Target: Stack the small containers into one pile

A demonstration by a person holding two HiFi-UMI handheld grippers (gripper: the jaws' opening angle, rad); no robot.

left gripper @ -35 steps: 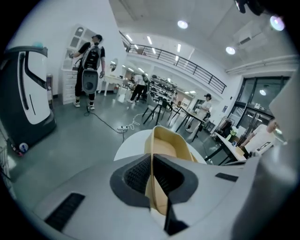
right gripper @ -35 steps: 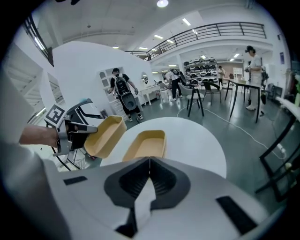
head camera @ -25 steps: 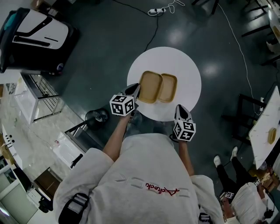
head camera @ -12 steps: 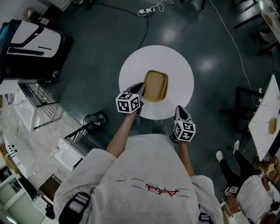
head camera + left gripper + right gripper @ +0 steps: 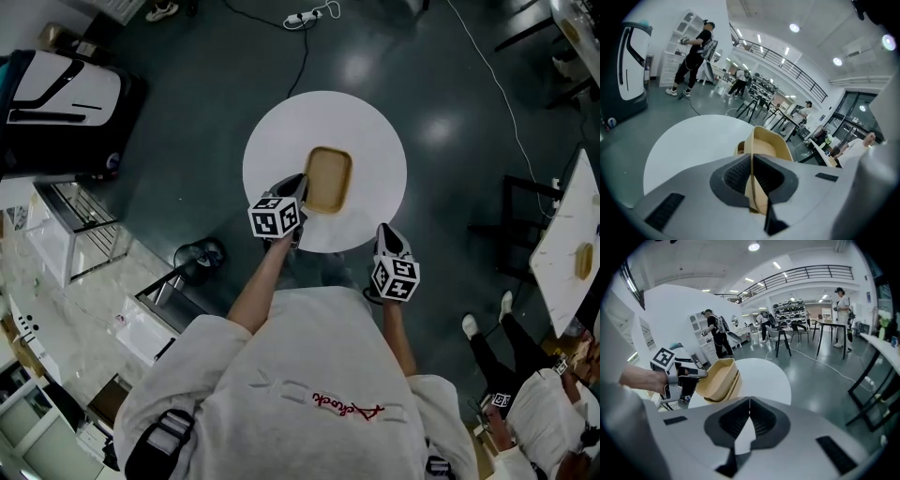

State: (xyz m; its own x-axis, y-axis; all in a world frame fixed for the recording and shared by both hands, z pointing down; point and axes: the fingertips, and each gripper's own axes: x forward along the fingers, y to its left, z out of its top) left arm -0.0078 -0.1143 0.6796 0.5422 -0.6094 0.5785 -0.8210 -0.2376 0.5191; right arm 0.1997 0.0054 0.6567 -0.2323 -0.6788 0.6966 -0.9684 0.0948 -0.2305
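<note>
Two tan containers stand nested on the round white table [image 5: 375, 131]; from above they read as a single tray [image 5: 330, 176]. My left gripper [image 5: 298, 184] is shut on the near left rim of the upper container [image 5: 769, 139], which sits tilted in the lower container [image 5: 739, 149]. From the right gripper view the upper container [image 5: 716, 377] leans on the lower one [image 5: 735, 383], with the left gripper [image 5: 701, 373] pinching its rim. My right gripper [image 5: 387, 231] is shut on nothing at the table's near right edge, apart from the pile.
A black and white machine [image 5: 66, 84] stands at the far left, with a metal rack [image 5: 84, 216] below it. A power strip with its cable [image 5: 305, 19] lies on the dark floor. A long table [image 5: 567, 253] and people [image 5: 534, 412] are at the right.
The left gripper carried its container to the right, over and into the other one. Two trays lay side by side before; now they are nested. The right gripper stayed near the table's edge.
</note>
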